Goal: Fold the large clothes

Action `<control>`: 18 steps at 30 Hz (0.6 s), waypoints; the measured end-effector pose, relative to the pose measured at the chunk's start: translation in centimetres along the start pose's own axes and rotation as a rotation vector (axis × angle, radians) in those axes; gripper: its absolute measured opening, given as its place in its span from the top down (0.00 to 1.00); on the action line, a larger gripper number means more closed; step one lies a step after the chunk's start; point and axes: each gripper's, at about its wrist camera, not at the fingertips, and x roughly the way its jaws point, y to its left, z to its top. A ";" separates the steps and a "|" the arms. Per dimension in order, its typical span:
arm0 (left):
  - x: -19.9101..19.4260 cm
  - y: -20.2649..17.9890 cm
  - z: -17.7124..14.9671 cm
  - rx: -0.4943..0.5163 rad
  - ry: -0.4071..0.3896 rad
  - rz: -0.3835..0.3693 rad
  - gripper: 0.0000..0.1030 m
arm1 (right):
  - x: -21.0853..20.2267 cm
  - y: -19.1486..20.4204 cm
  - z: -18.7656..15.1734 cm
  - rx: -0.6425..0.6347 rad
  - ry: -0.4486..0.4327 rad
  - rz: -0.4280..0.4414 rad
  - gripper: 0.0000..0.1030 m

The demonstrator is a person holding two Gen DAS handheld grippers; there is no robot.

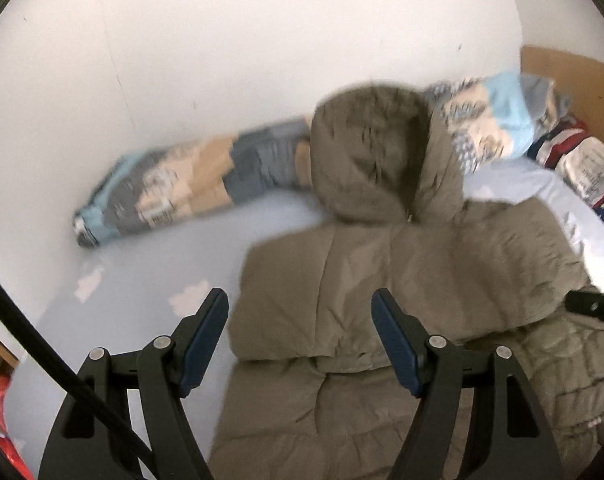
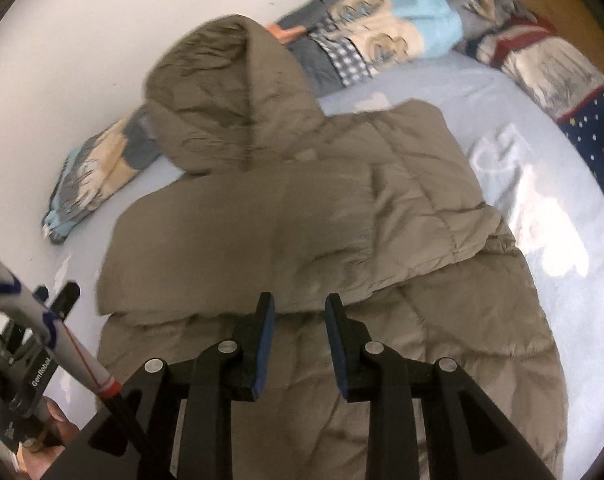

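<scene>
Puffer coat (image 2: pixel 302 220): olive, hooded, flat on the blue bed sheet (image 2: pixel 542 200), sleeves folded across.
Left claw (image 1: pixel 300 336): wide apart, empty.
Right claw (image 2: pixel 300 344): slightly apart, empty — above the fold.
Risk: puffy sleeves may spring back open — padding resists creasing.

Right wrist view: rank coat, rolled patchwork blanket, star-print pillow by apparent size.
1. Coat, fills most of the frame.
2. Rolled patchwork blanket, a long strip along the wall, partly hidden behind the coat's hood.
3. Star-print pillow, cut off by the frame edge, so its rank is unsure.
</scene>
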 end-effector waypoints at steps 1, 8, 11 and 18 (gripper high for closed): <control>-1.3 0.1 0.2 0.001 -0.019 0.004 0.29 | -1.1 0.6 -0.5 -0.011 -0.011 0.019 0.72; -10.1 1.9 -2.1 -0.014 -0.058 -0.027 0.26 | -7.7 2.1 -4.6 -0.047 -0.055 0.068 0.72; -12.3 2.6 -5.0 -0.033 0.000 -0.068 0.26 | -10.1 1.6 -7.5 -0.052 -0.056 0.079 0.69; -11.8 8.2 -13.6 -0.104 0.268 -0.098 0.26 | -12.9 -3.9 -12.4 -0.012 -0.035 0.025 0.66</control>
